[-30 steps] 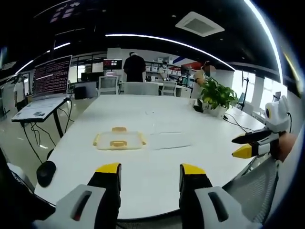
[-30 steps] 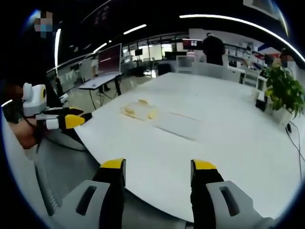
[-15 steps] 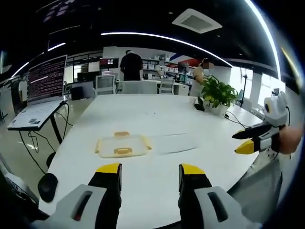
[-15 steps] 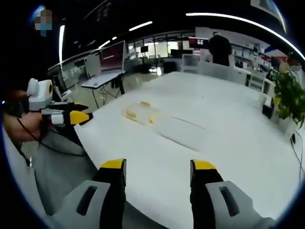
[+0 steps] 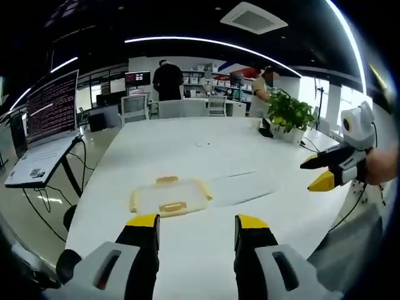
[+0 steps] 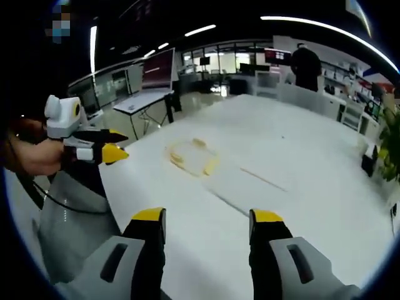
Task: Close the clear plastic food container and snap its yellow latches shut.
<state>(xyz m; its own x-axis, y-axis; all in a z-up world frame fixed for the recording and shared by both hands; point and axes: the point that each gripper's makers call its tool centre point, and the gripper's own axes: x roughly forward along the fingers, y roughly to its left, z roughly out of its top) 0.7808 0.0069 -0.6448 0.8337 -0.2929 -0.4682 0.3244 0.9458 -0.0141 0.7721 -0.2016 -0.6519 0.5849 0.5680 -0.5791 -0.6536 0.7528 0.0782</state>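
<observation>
Both grippers, left gripper [image 5: 195, 226] and right gripper [image 6: 209, 220], stand apart-jawed and empty above the white table's [image 5: 187, 140] near edge. Clear container [image 5: 169, 196] with yellow latches [image 5: 172, 207] lies flat ahead, lid [image 5: 237, 189] just beside it.

The clear container [image 5: 169, 195], ahead of the left gripper [image 5: 197, 220] and between its jaw lines, is small and soft: whether its lid is seated or its yellow latches [image 5: 173, 206] are snapped cannot be told. Ahead and slightly left of the right gripper [image 6: 208, 215], the container's walls blur into the white table [image 6: 300, 175]. A flat clear sheet [image 5: 240, 190] lying right of the container is barely separable from the tabletop. Far ahead of the left gripper, text on the large screen [image 5: 51, 105] is unreadable. The potted plant [image 6: 392, 145] is cut off by the edge.
</observation>
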